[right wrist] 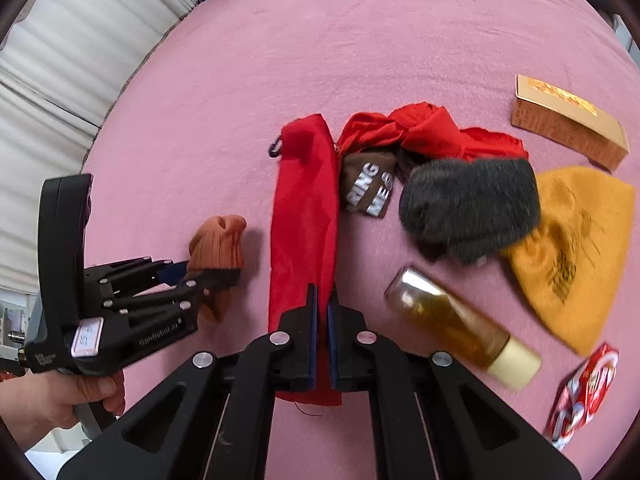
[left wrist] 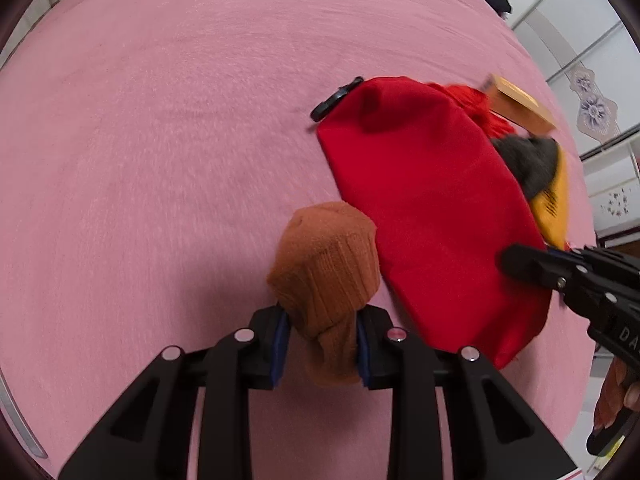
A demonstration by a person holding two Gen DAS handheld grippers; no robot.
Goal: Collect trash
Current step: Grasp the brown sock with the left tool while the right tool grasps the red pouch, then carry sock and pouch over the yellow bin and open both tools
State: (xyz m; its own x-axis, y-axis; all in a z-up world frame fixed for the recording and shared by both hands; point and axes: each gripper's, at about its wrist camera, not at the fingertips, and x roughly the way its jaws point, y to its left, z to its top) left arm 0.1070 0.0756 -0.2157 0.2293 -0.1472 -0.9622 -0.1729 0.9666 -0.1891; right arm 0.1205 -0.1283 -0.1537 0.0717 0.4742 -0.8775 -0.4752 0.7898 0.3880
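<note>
My left gripper (left wrist: 322, 326) is shut on a balled brown sock (left wrist: 326, 268), held just above the pink bedspread (left wrist: 160, 120); it also shows in the right wrist view (right wrist: 218, 244) at the left gripper's (right wrist: 196, 276) tips. My right gripper (right wrist: 321, 308) is shut on the near edge of a flat red cloth bag (right wrist: 304, 208), which lies lengthwise on the bed. In the left wrist view the red bag (left wrist: 424, 204) fills the right side, with the right gripper's fingers (left wrist: 524, 264) at its edge.
Right of the bag lie a red crumpled cloth (right wrist: 424, 128), a brown lettered sock (right wrist: 368, 188), a grey knit hat (right wrist: 468, 208), a yellow hat (right wrist: 576, 256), a golden bottle (right wrist: 460, 324), a cardboard box (right wrist: 568, 128) and a red-white wrapper (right wrist: 584, 392).
</note>
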